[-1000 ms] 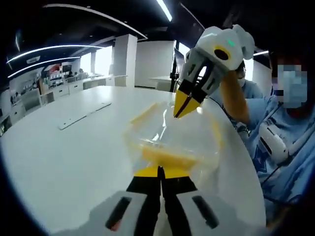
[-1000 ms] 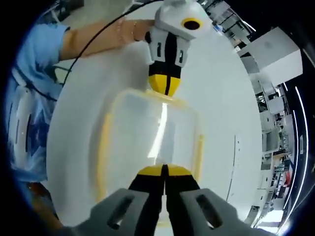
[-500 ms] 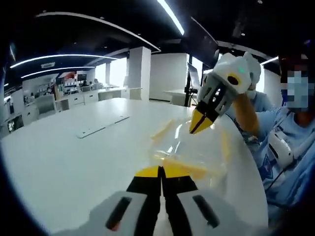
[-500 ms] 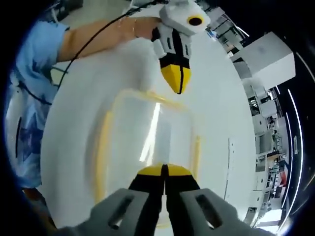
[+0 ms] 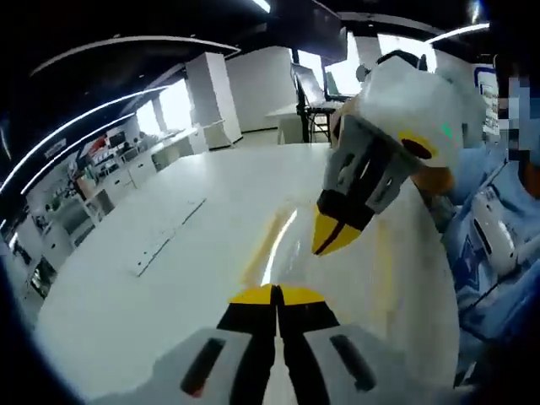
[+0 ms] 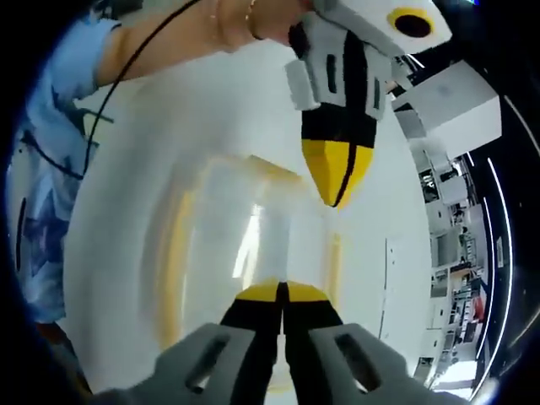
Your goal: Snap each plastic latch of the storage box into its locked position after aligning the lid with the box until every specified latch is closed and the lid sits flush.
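The clear storage box (image 6: 253, 228) with its lid on lies on the white table, blurred in both views. Yellow latches run along its long sides (image 6: 173, 270) (image 6: 334, 261); in the left gripper view they show as yellow strips (image 5: 268, 240) (image 5: 384, 261). My right gripper (image 6: 281, 288) is shut and empty, over the near end of the box. My left gripper (image 6: 340, 201) hangs shut above the far part of the lid, clear of it. In the left gripper view my left gripper (image 5: 274, 289) is shut, and the right gripper (image 5: 319, 250) hovers close ahead, tip down.
The round white table (image 5: 126, 304) spreads left of the box, with a flat white strip (image 5: 164, 236) lying on it. A person in blue sleeves (image 6: 51, 169) stands at the table's edge. A black cable (image 6: 126, 76) runs along the arm.
Both grippers have lifted off the ends of the box and now hang above it, closer to each other. The box has stayed in place.
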